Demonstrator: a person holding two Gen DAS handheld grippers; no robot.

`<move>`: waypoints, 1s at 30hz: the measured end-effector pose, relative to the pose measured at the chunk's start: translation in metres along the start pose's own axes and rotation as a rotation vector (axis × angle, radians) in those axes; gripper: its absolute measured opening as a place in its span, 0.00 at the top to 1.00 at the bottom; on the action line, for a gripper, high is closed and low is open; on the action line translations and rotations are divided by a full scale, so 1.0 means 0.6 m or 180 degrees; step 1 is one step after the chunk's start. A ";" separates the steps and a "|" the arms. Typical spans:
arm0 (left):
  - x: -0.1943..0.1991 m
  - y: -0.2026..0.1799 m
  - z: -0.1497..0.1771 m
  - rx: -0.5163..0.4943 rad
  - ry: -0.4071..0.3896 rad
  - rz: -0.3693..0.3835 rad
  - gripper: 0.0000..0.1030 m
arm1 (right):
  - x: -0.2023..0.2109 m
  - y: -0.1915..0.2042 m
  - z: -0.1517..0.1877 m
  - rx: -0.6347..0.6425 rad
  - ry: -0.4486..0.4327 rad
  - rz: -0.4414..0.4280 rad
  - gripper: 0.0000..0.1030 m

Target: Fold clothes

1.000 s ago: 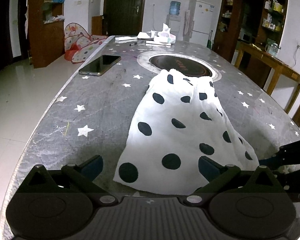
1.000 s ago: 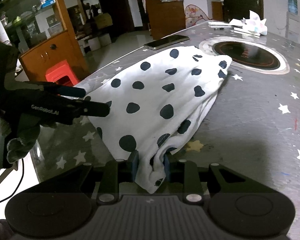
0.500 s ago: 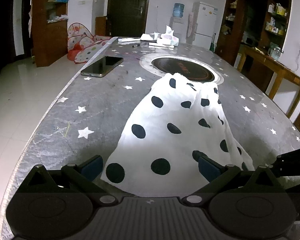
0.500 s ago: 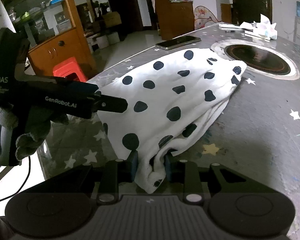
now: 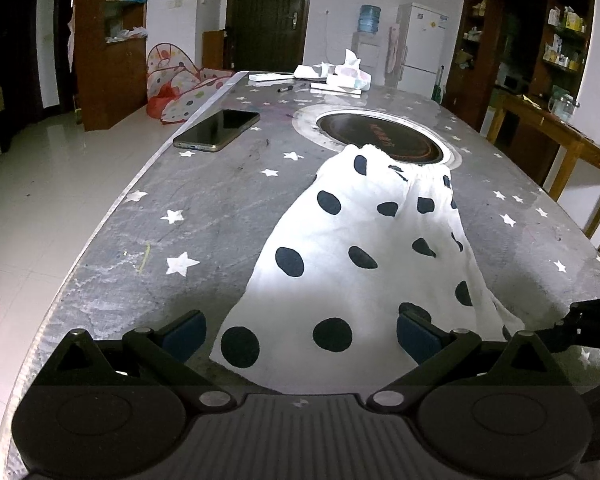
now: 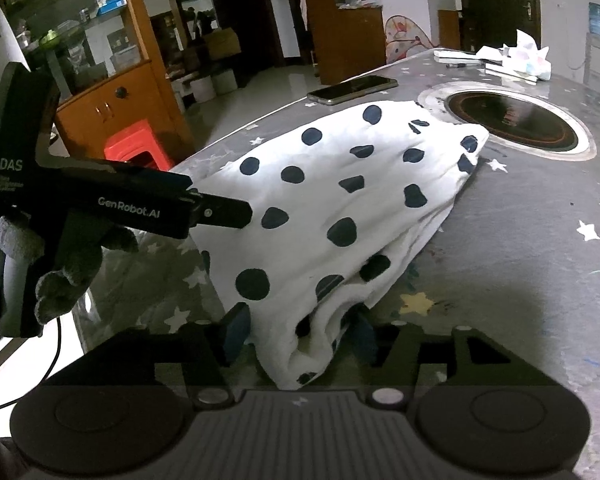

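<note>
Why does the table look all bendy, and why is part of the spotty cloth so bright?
Left wrist view: the fisheye lens bows the table edge and darkens the corners; light glares on the near part of the spotty cloth. Right wrist view: same bending, and a dark shadow lies on the table beside the cloth, near the right tool.
</note>
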State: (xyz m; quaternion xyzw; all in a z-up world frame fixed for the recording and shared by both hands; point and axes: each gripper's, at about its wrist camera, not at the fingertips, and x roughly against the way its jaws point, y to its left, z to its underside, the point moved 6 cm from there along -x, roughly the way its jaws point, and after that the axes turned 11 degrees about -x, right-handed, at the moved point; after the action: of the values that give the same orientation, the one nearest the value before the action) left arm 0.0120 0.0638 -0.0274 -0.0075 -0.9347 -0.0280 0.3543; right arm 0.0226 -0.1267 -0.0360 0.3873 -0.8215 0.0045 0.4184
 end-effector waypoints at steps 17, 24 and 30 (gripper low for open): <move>-0.002 -0.012 0.001 -0.0024 0.0033 0.0027 0.00 | 0.023 -0.035 -0.015 -0.0192 -0.0175 0.0186 0.11; -0.001 -0.018 0.002 -0.0029 0.0050 0.0047 0.00 | 0.030 -0.062 -0.031 -0.0339 -0.0230 0.0276 0.00; 0.001 -0.020 0.005 -0.0021 0.0059 0.0069 0.00 | 0.025 -0.075 -0.051 -0.0354 -0.0268 0.0320 0.00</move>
State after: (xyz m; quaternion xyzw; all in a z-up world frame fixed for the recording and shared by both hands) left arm 0.0089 0.0519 -0.0298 -0.0185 -0.9311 -0.0274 0.3633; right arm 0.0669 -0.1575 -0.0202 0.3216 -0.8558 -0.0364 0.4036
